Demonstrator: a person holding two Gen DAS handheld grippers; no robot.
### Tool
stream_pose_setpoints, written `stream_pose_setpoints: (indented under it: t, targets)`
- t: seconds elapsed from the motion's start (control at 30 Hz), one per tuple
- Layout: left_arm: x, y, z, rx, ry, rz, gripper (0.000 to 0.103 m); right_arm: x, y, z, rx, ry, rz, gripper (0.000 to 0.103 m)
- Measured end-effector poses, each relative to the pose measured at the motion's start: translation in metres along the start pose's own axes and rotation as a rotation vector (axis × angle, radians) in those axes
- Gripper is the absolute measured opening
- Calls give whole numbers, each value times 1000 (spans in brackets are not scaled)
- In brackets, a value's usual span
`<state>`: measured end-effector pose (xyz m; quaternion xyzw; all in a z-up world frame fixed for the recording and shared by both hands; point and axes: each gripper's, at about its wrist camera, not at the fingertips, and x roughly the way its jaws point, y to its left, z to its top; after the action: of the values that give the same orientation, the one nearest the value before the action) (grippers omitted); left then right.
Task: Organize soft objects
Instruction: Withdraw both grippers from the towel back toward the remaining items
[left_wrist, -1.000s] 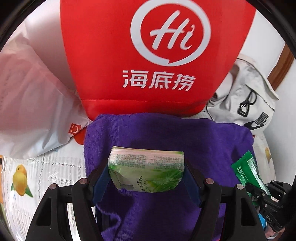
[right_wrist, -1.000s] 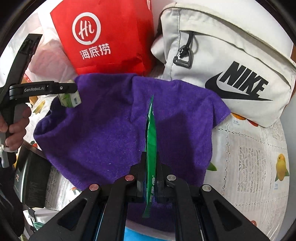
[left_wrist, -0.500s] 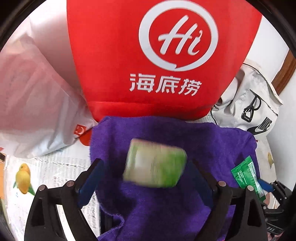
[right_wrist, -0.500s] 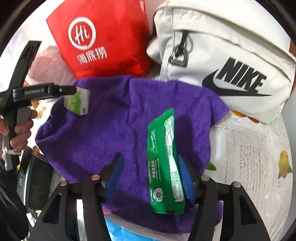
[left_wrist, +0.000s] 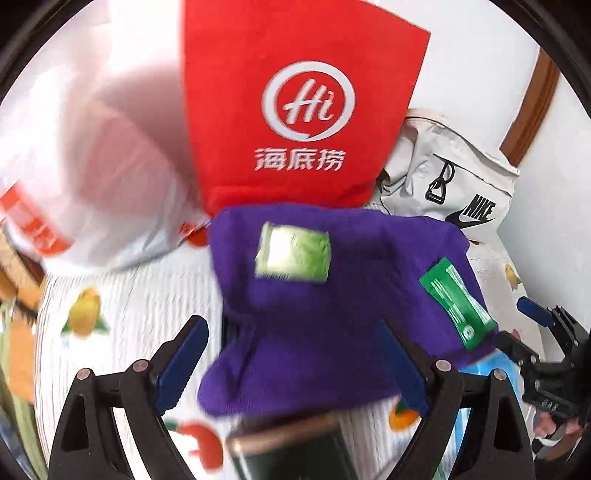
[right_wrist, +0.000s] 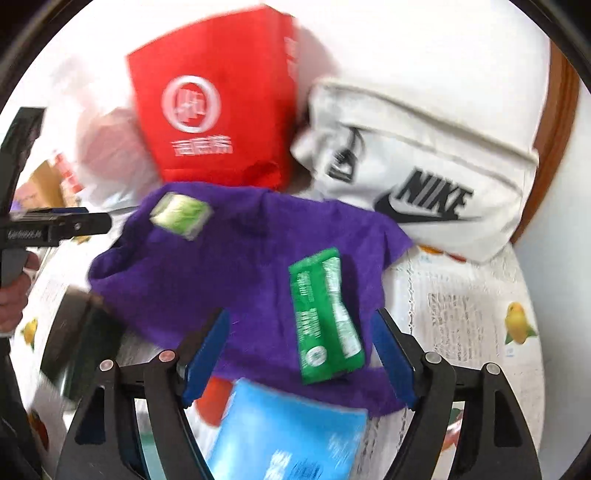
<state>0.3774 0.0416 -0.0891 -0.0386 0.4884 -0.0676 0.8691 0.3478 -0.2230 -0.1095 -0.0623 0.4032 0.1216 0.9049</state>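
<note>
Lying flat on the rumpled purple towel (left_wrist: 317, 325), a pale green tissue pack (left_wrist: 293, 258) sits near its far left corner and a long dark green sachet (right_wrist: 327, 315) near its right edge, both glossy and motion-blurred. Left gripper (left_wrist: 291, 362) and right gripper (right_wrist: 299, 354) hang above the towel's near edge, jaws spread wide, pinching nothing.

Pale-green tissue pack (left_wrist: 293, 254) and green sachet (right_wrist: 327, 315) lie flat on purple towel (left_wrist: 314, 317).
</note>
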Motion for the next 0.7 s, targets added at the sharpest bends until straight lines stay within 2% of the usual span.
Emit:
stream_pose_setpoints:
  t: [0.17, 0.37, 0.43, 0.5, 0.57, 0.63, 0.7]
  targets:
    - [-35, 5, -40, -44, -13, -51, 90, -36, 28, -23, -79, -41, 0, 78]
    - [-72, 8, -100, -130, -101, -110, 90, -71, 48, -57, -68, -45, 56, 78]
    - [-82, 9, -121, -135, -135, -109, 90, -81, 52, -69, -48, -39, 75, 78]
    - [-84, 7, -141, -145, -126, -113, 90, -94, 52, -84, -9, -52, 132, 78]
    - [-79, 6, -161, -149, -53, -140, 90, -105, 53, -98, 35, -56, 183, 78]
    - [-77, 2, -177, -135, -12, -136, 90, -113, 56, -110, 56, -55, 185, 78]
    - [-77, -2, -197, -119, -8, -109, 90, -119, 62, -122, 53, -56, 163, 78]
